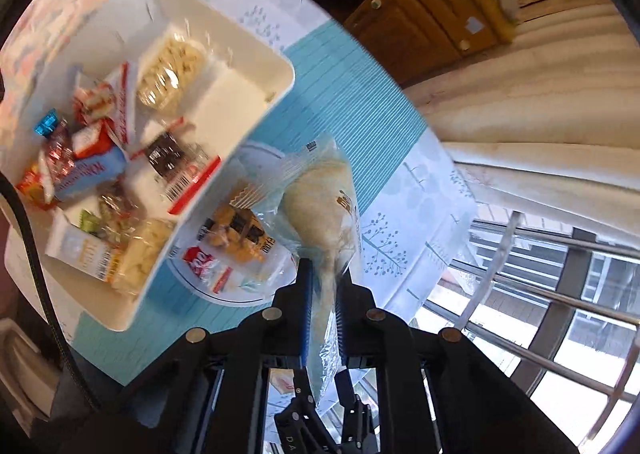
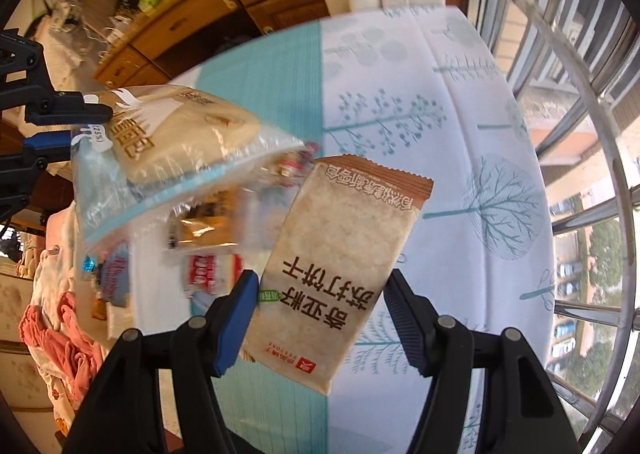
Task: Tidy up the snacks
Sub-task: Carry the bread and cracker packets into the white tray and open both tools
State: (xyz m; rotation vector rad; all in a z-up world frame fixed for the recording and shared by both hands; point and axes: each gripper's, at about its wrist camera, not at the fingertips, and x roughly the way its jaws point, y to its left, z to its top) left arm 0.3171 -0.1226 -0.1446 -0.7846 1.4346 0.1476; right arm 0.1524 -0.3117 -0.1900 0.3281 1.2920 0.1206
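Snacks: small wrapped packets lie heaped in a white tray (image 1: 256,65) and on a round plate (image 1: 224,294) just beside it, both on the desk (image 1: 360,101).
Left tongs (image 1: 322,274): pressed together on the clear wrapper of a pale bread bag (image 1: 324,205), which hangs in the air above the plate; in the right wrist view the bread bag (image 2: 176,133) sits at the left, gripped at its end by the left tongs (image 2: 94,123).
Right tongs (image 2: 320,294): clamped across the sides of a beige cracker packet (image 2: 340,254) with a brown serrated top edge, held up off the desk.
Desk cover: a cloth (image 2: 420,101) with a teal striped band and printed trees.
Far side: wooden cabinets (image 1: 420,13); window rails (image 2: 580,133) stand to the right.
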